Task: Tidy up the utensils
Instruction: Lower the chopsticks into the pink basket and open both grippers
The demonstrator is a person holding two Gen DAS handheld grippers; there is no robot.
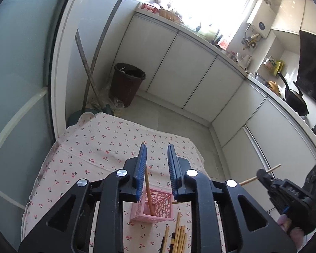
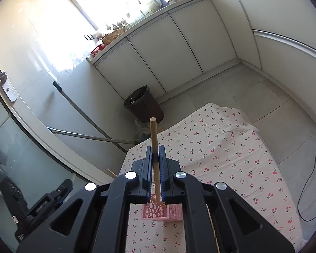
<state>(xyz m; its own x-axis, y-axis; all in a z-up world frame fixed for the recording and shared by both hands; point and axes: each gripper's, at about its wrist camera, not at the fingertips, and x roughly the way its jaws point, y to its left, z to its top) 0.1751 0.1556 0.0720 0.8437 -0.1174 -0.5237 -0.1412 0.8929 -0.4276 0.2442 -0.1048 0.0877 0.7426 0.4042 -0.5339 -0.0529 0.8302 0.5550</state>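
Chopsticks are the things being sorted on a table draped in a pale cloth printed with red cherries (image 1: 99,147). Near the table's close edge stands a small pink square plastic holder with perforated sides (image 1: 155,208), and one light wooden chopstick (image 1: 147,189) already leans upright inside it, its upper end rising past the left blue pad. The left gripper (image 1: 157,158) hovers above this holder with its blue-padded fingers (image 1: 141,164) spread apart and nothing between them. Just beside the holder, toward the camera, a loose bundle of wooden chopsticks (image 1: 179,236) lies flat on the cloth, one darker stick among them. At the right edge of the left wrist view the right gripper (image 1: 263,176) appears from the side, with a thin wooden stick crossing its tip. The right wrist view shows it better: the right gripper (image 2: 155,156) is clamped on a single pale wooden chopstick (image 2: 154,147), which stands nearly upright between the pads, its blunt end up and its lower end reaching down toward the pink holder (image 2: 162,213) directly below. Beyond the table a dark brown plastic bin (image 2: 144,105) stands on the grey tiled floor beside white cabinet doors (image 2: 168,48), and two long mop handles (image 2: 90,136) lean against the wall.
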